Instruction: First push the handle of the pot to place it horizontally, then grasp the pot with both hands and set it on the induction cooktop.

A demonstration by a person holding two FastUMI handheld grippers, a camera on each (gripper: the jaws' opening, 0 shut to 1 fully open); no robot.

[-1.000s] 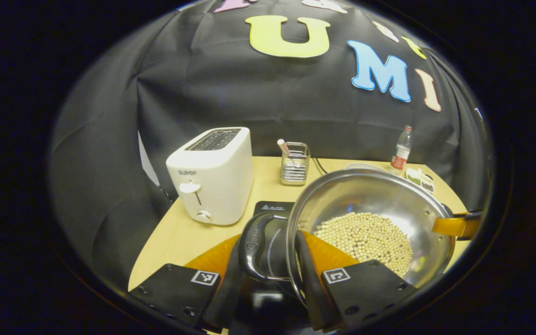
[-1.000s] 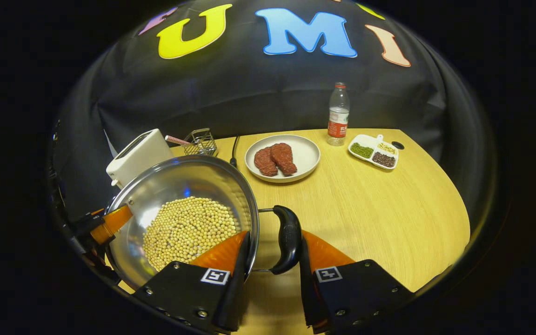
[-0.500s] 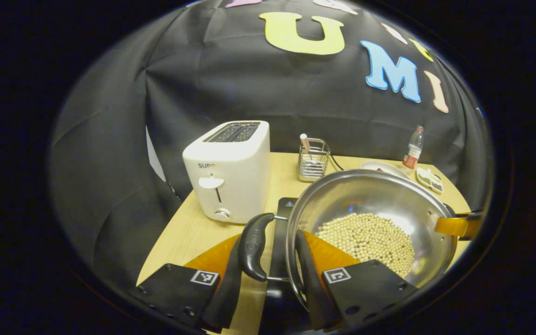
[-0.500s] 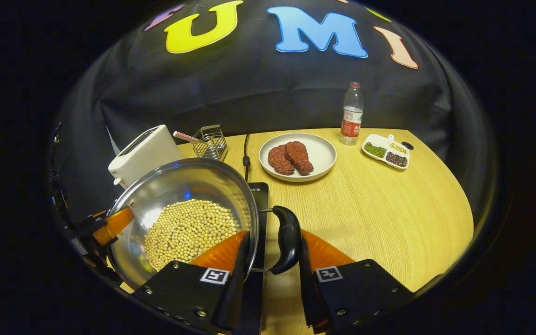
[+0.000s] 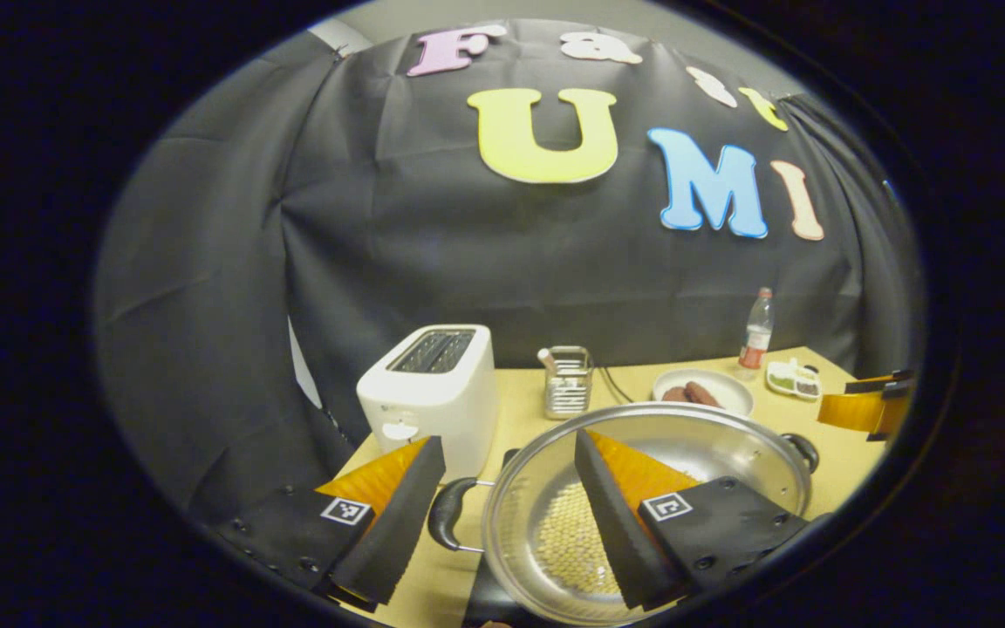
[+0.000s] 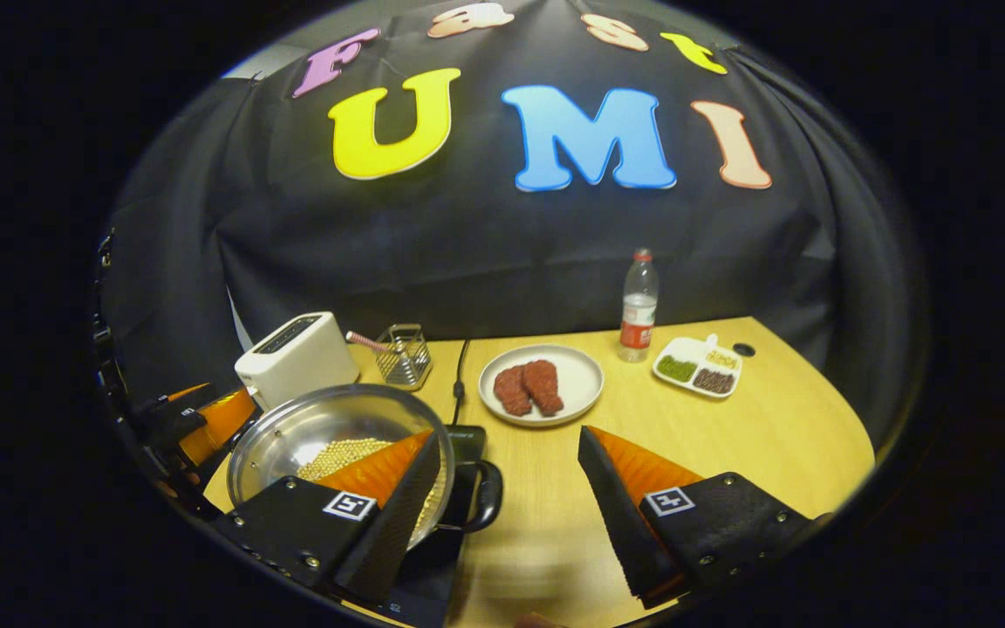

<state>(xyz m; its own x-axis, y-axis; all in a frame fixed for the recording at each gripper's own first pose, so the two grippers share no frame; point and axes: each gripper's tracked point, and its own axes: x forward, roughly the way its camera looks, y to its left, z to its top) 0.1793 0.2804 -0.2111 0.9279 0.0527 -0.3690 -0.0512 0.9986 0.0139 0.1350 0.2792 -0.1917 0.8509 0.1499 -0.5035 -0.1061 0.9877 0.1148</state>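
Left gripper view: cooktop (image 5: 489, 602) mostly under pot (image 5: 642, 515), both grippers spread wide.

Toaster (image 6: 297, 358) crowds pot (image 6: 311, 433); table (image 6: 773, 436) rightward open.

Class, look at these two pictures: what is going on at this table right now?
A person works two handheld grippers over a wooden table. The round steel pot of pale beans sits on the flat black induction cooktop, its black side handles sticking out level. The left gripper and the right gripper are both open above the pot's handles, holding nothing. A white toaster and a white plate of red meat stand behind.
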